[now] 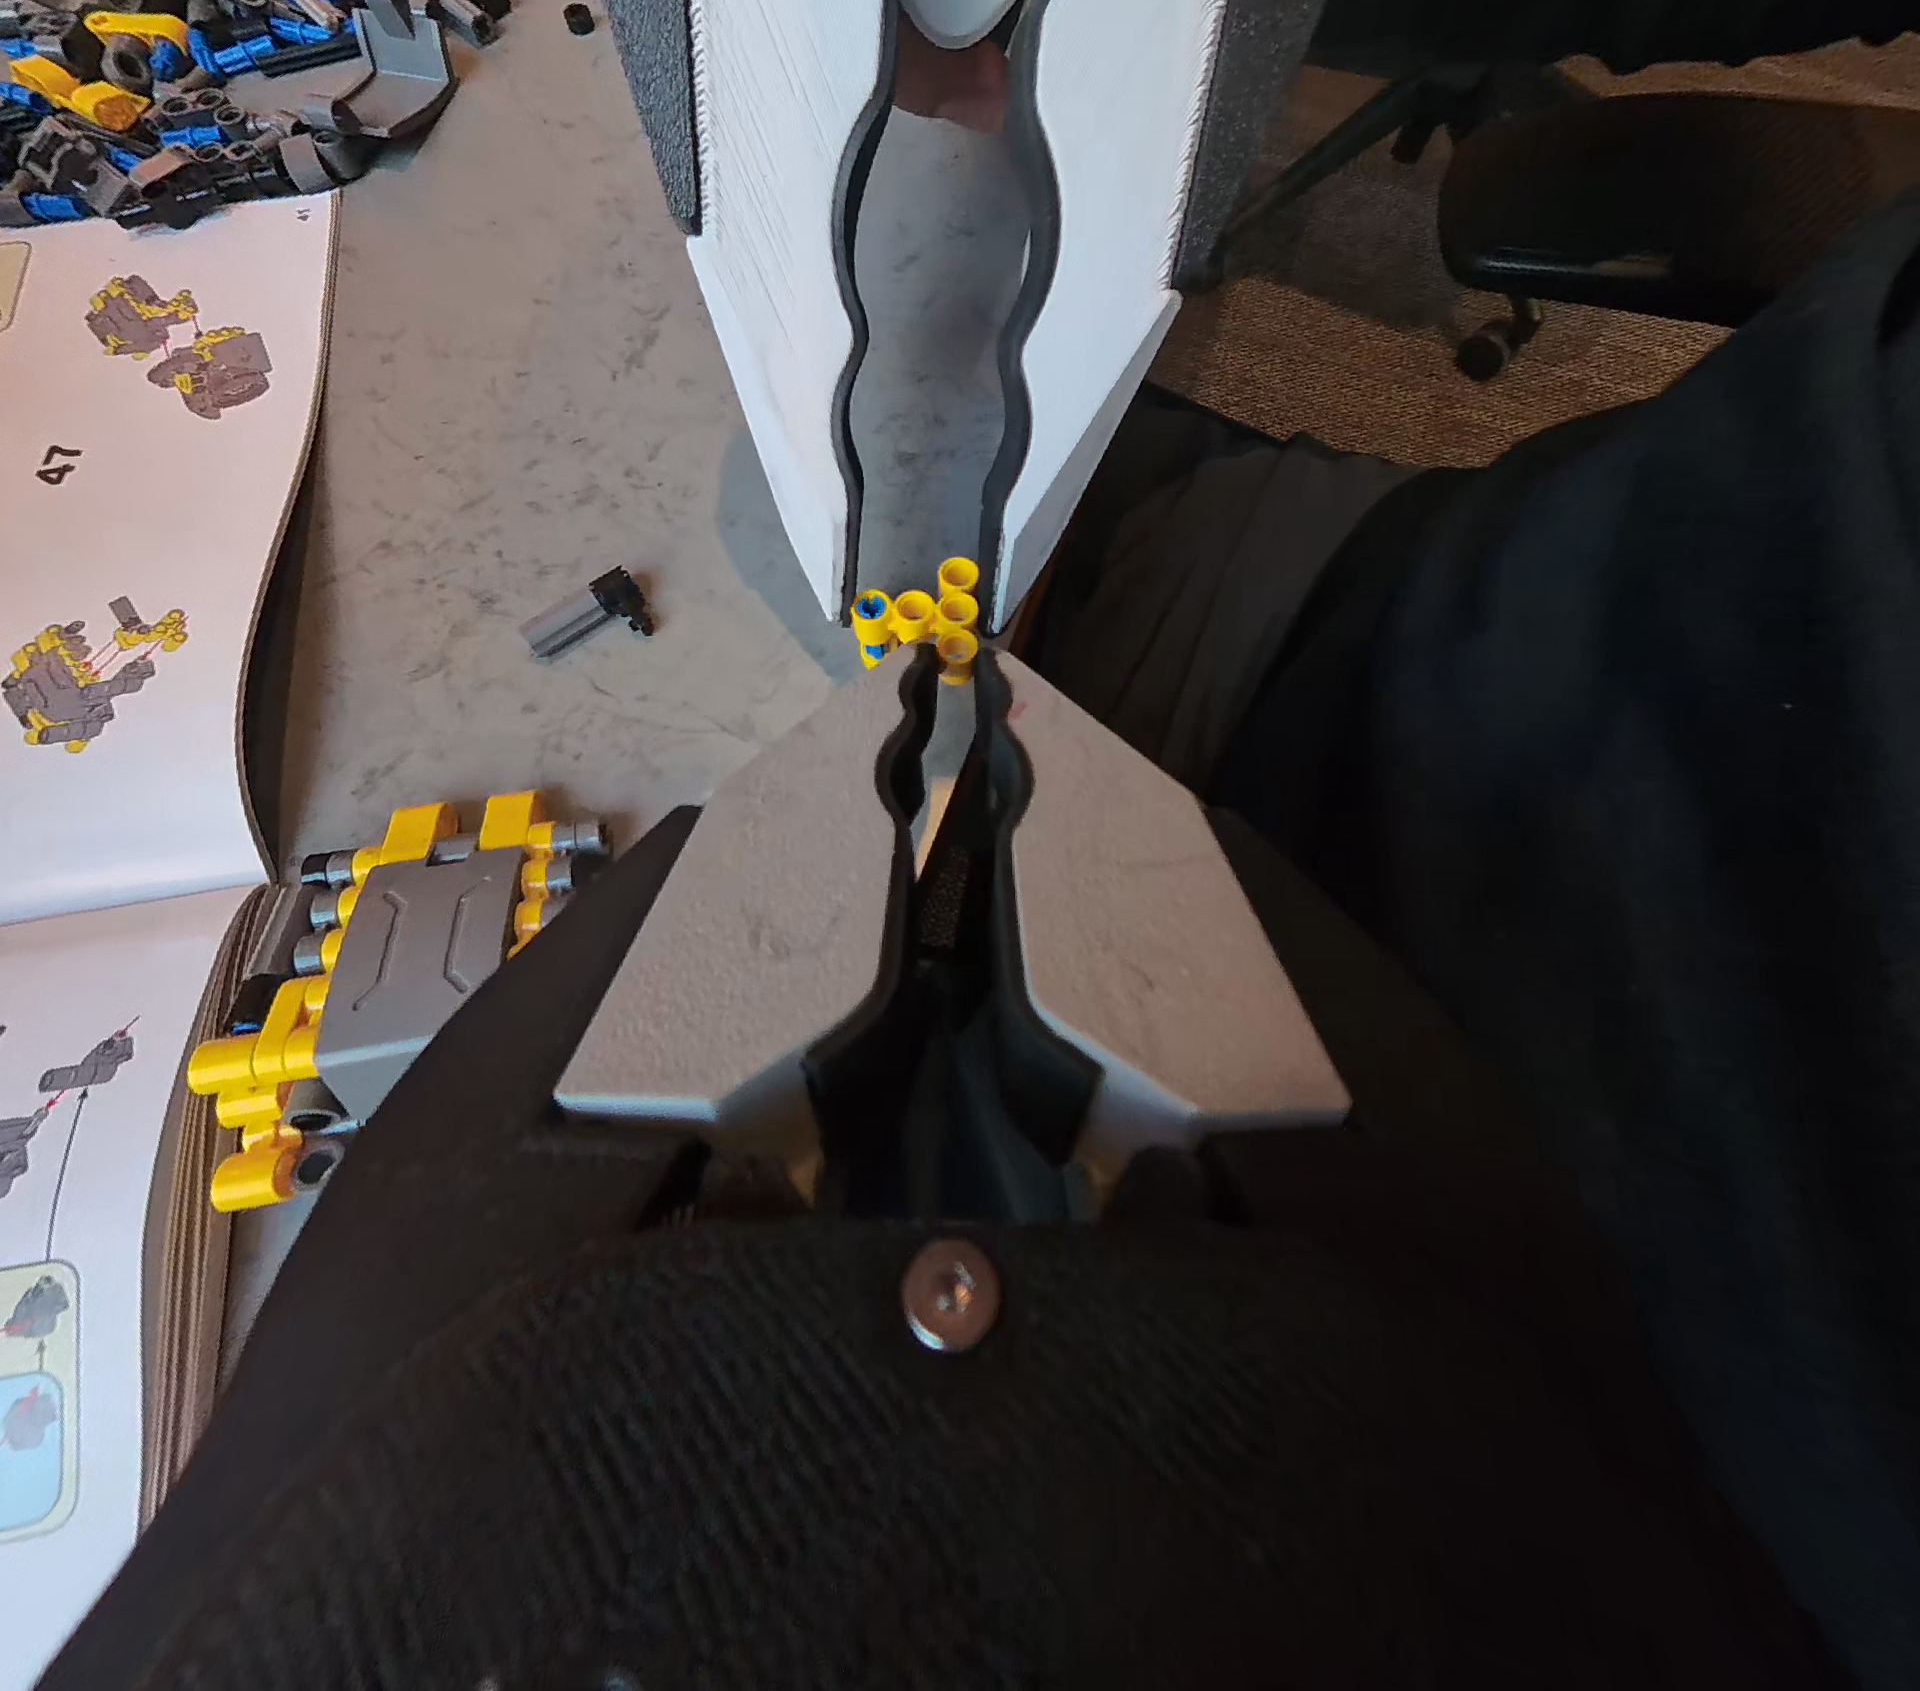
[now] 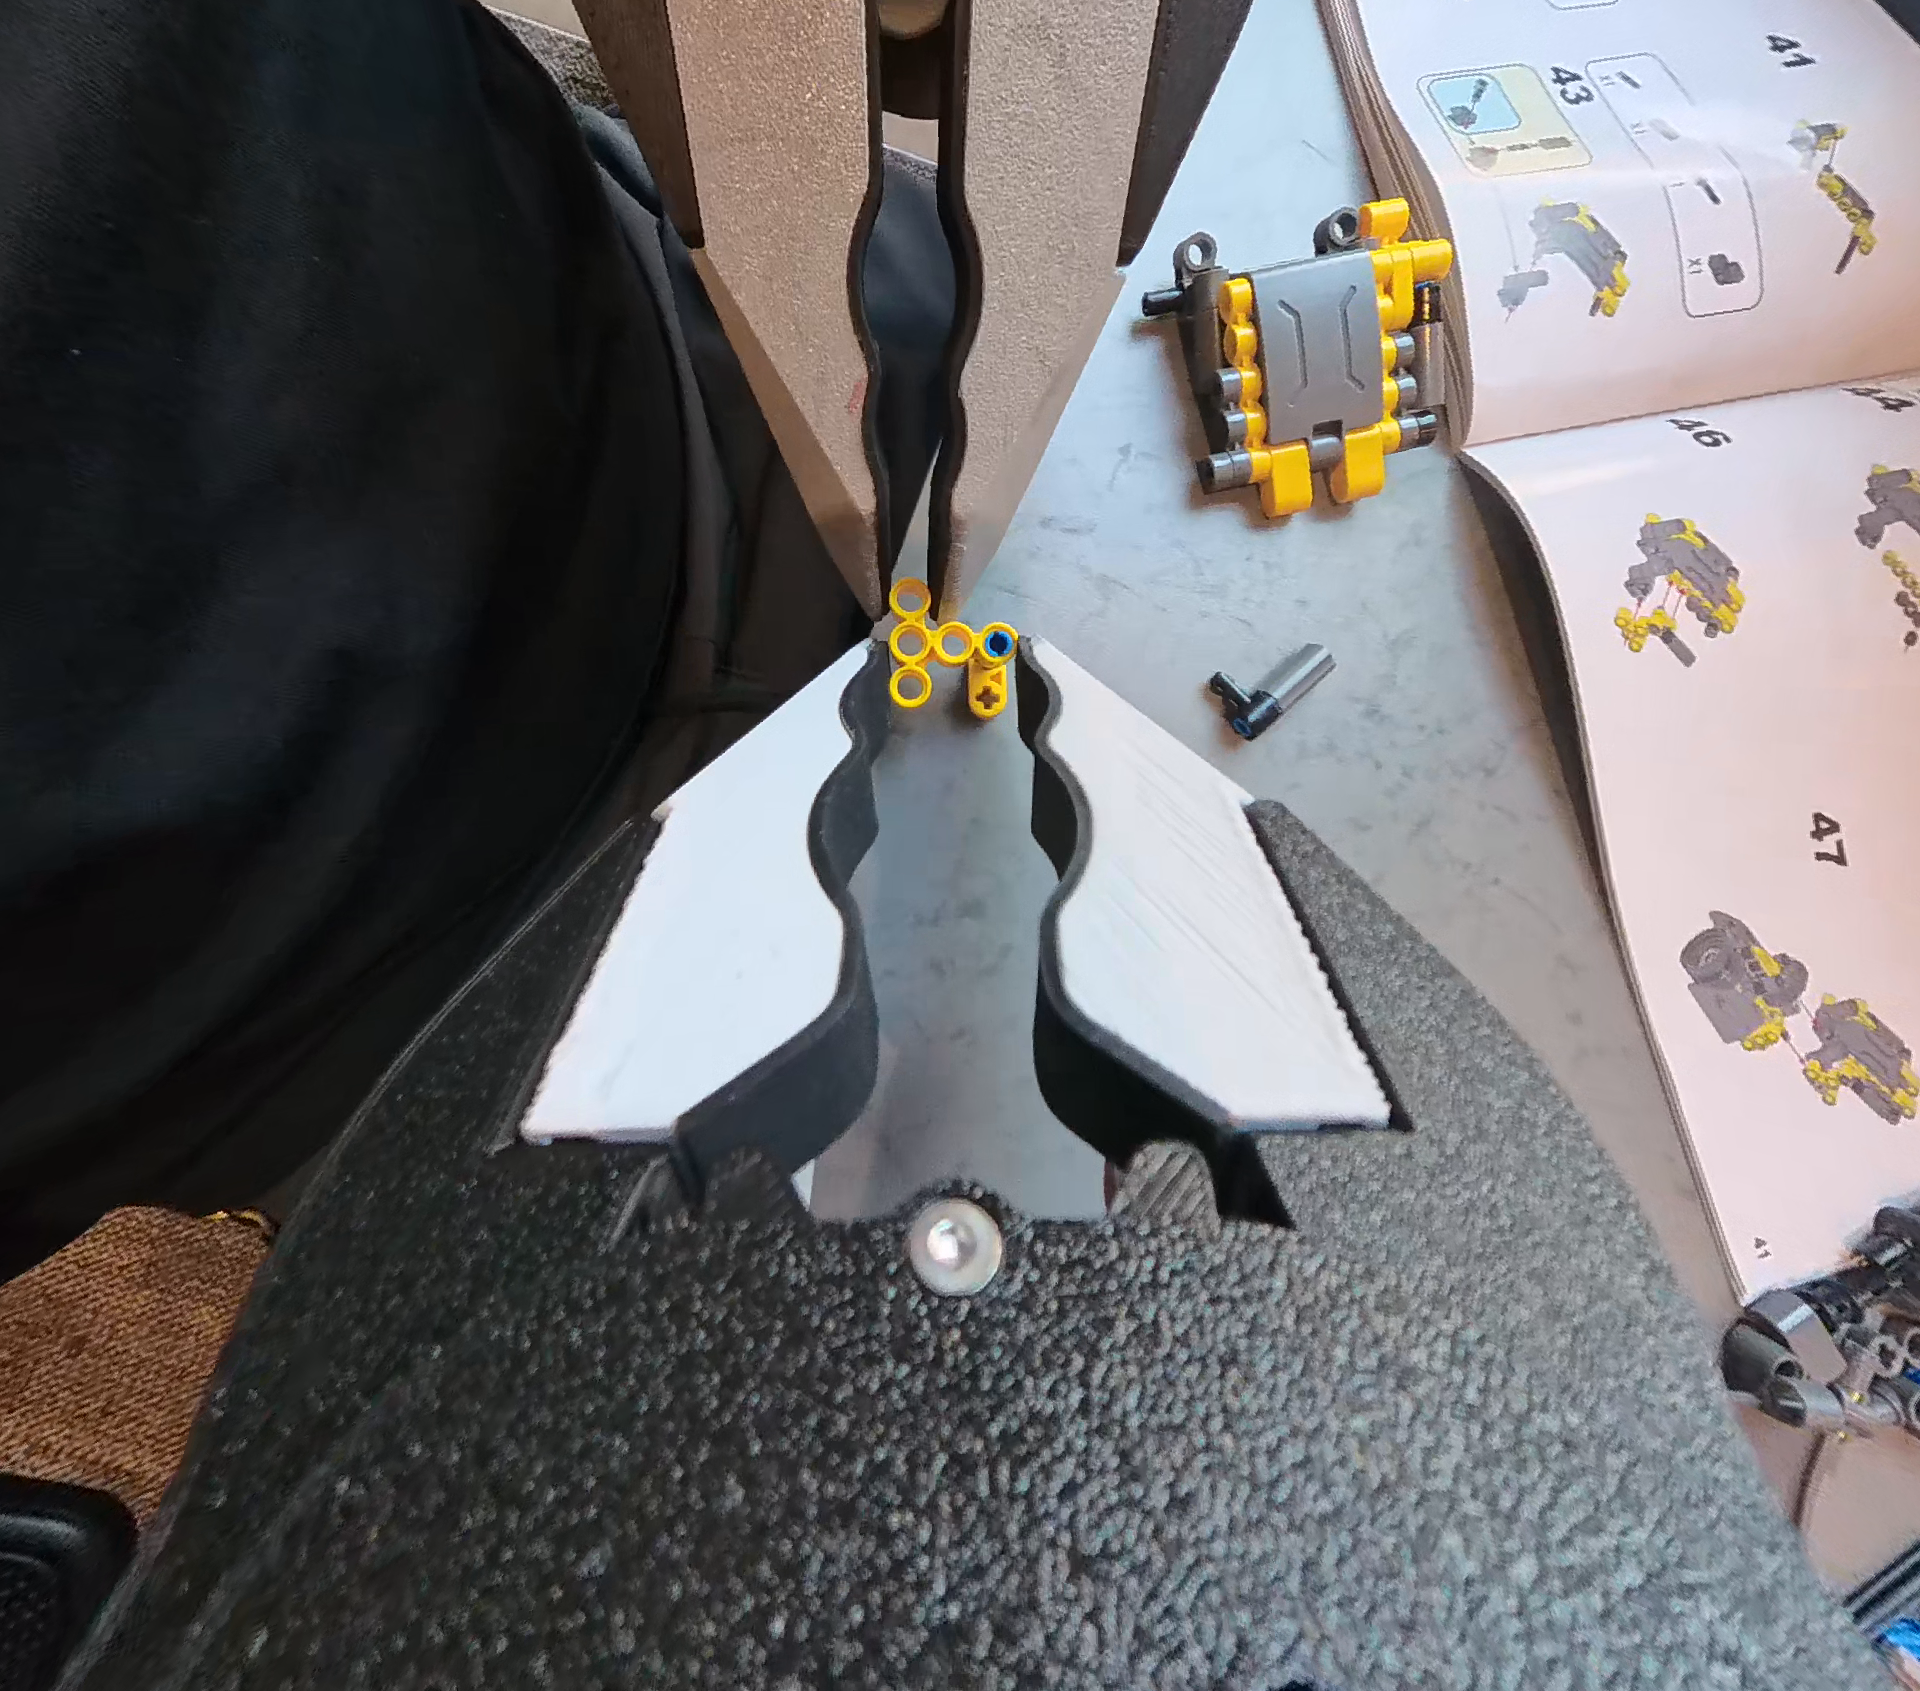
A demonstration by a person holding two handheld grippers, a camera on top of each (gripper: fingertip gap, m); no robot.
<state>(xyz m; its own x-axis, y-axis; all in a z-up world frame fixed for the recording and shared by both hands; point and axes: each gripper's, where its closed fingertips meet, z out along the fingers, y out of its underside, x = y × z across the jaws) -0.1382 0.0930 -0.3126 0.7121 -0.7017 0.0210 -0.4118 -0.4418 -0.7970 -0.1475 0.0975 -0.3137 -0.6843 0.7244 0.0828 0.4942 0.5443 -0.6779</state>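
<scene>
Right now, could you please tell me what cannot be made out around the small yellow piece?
- Left wrist view: yellow piece, lower end hidden by left gripper tips.
- Right wrist view: whether right gripper touches it, too small to tell.
- Left wrist view: grey-yellow assembly partly behind left gripper.

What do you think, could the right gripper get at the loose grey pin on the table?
Probably yes: the grey pin lies alone on bare table beside the right gripper, whose jaws bracket the yellow piece.
</scene>
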